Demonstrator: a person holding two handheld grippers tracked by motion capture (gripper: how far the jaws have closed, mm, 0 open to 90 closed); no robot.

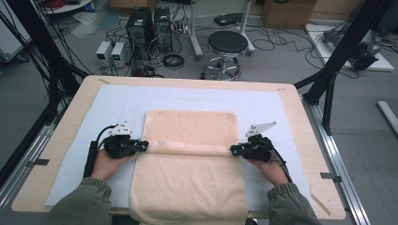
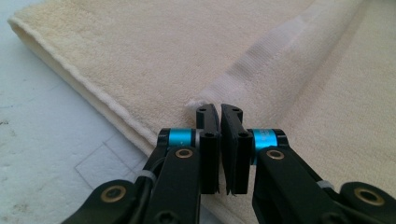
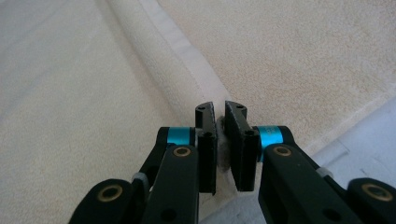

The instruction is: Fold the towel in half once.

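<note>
A cream towel (image 1: pixel 187 180) lies on the white mat (image 1: pixel 263 112), its near end hanging over the table's front edge. A hemmed edge (image 1: pixel 187 148) is folded across its middle. My left gripper (image 1: pixel 143 146) is shut on the left corner of that hem (image 2: pixel 243 70), its jaws (image 2: pixel 219 110) pressed together with only a thin slit. My right gripper (image 1: pixel 233 150) is shut on the right corner, and in the right gripper view a pinch of fabric (image 3: pixel 221 149) shows between the jaws of the gripper (image 3: pixel 219 106). Both grippers sit low, level with each other.
The wooden table (image 1: pixel 300 122) frames the mat. Behind it on the floor stand a round stool (image 1: pixel 227 44), computer towers (image 1: pixel 141 28) and loose cables. Black frame struts (image 1: pixel 345 47) rise at the right and left.
</note>
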